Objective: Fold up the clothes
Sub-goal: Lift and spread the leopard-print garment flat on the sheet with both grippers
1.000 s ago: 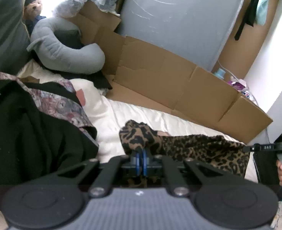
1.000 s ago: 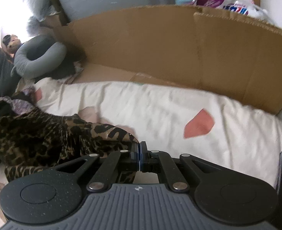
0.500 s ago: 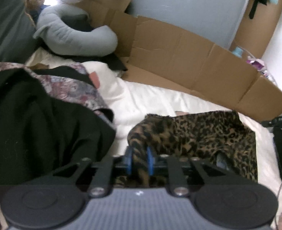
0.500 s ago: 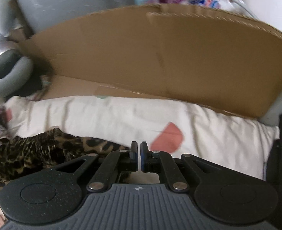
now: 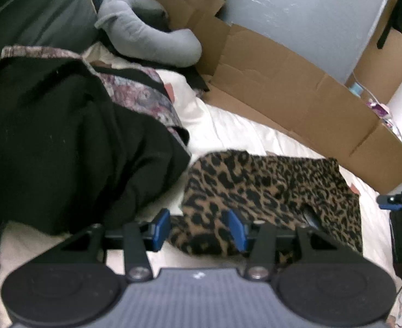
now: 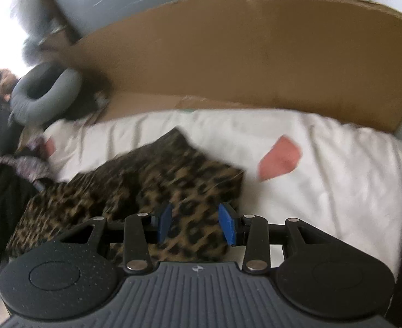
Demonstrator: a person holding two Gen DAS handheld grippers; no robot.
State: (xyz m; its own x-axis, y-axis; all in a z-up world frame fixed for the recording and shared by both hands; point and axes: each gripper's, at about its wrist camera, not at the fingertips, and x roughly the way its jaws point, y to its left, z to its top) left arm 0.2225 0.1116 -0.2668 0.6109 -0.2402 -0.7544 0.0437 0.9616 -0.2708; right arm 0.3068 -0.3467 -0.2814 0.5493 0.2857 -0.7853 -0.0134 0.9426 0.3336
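A leopard-print garment (image 5: 269, 188) lies spread on the white bedsheet (image 5: 228, 131). My left gripper (image 5: 199, 231) is open, its blue pads standing either side of the garment's near left edge without pinching it. In the right wrist view the same leopard garment (image 6: 151, 188) lies folded over on the sheet (image 6: 323, 169). My right gripper (image 6: 196, 224) is open just above the garment's near right corner. The right gripper's body shows at the right edge of the left wrist view.
A heap of black and floral clothes (image 5: 72, 142) lies left of the garment. A grey U-shaped pillow (image 5: 146, 35) and a teddy bear sit at the bed's head. Flattened cardboard (image 5: 296, 93) lines the far side. A pink patch (image 6: 280, 161) marks the sheet.
Both grippers were shut on the leopard garment a second ago and now stand open. The garment has dropped and lies flatter on the sheet, and both cameras have pulled back slightly.
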